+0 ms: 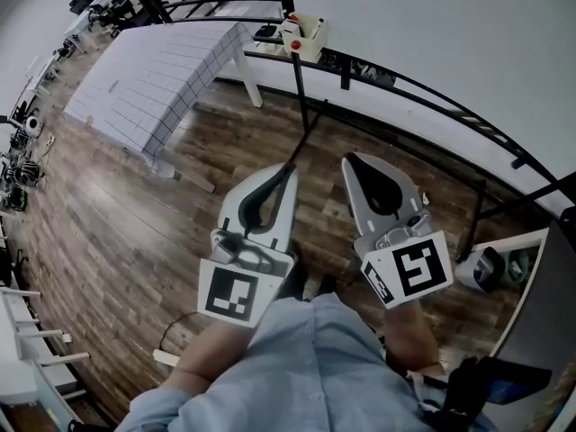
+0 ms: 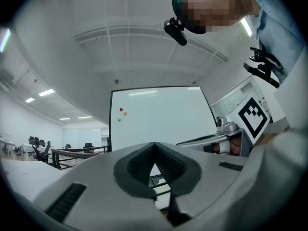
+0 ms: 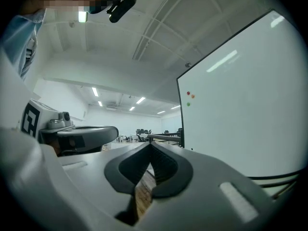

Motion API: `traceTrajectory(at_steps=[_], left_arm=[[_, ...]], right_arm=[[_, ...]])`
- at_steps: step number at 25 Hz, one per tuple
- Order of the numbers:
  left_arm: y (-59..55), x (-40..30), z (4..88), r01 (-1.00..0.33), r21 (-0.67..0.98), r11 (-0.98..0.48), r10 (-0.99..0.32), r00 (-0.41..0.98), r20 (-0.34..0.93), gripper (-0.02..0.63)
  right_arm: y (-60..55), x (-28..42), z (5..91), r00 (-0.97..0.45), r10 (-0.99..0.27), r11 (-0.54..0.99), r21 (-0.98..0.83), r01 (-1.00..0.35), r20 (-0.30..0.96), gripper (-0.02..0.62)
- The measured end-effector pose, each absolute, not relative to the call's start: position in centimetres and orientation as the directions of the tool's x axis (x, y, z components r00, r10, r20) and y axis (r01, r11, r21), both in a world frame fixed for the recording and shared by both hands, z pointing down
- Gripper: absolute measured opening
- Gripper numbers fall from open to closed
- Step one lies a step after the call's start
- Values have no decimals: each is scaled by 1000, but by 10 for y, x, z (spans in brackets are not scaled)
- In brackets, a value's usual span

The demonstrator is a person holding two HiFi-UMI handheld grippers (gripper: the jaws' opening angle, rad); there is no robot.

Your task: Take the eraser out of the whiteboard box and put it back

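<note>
Ahead, whiteboard box [image 1: 301,36] near gridded table [image 1: 153,79] sits well apart from closed, empty left hand-held gripper [image 1: 289,168] and right hand-held gripper [image 1: 354,159]

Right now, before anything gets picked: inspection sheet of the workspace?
Surface: wood floor.
Job's things: box on the whiteboard frame, ahead of the grippers; eraser not made out.
Clutter: gridded table; gear along the left edge.
Grippers: left gripper and right gripper both shut, empty, side by side, well short of the box.
Cables: thin cable on the floor at the person's left.
Surroundings: open office, desks far off; three magnets on the whiteboard.
</note>
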State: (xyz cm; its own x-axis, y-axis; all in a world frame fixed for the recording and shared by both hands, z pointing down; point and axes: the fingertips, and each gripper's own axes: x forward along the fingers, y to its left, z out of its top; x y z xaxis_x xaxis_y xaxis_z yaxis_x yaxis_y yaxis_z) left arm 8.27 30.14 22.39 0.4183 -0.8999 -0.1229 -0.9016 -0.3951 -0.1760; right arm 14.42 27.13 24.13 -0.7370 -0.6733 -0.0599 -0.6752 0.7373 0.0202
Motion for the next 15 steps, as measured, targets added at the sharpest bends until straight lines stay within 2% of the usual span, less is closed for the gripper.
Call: traceTrajectory(at_steps=[5, 15], left_arm=[[300, 75, 234, -898, -158, -410, -896, 429, -113, -2], [221, 38, 252, -895, -111, -432, -891, 443, -101, -2]], right_arm=[[271, 137, 251, -730, -682, 730, 15, -683, -39, 2], [192, 111, 270, -702, -712, 702, 18, -712, 18, 2]])
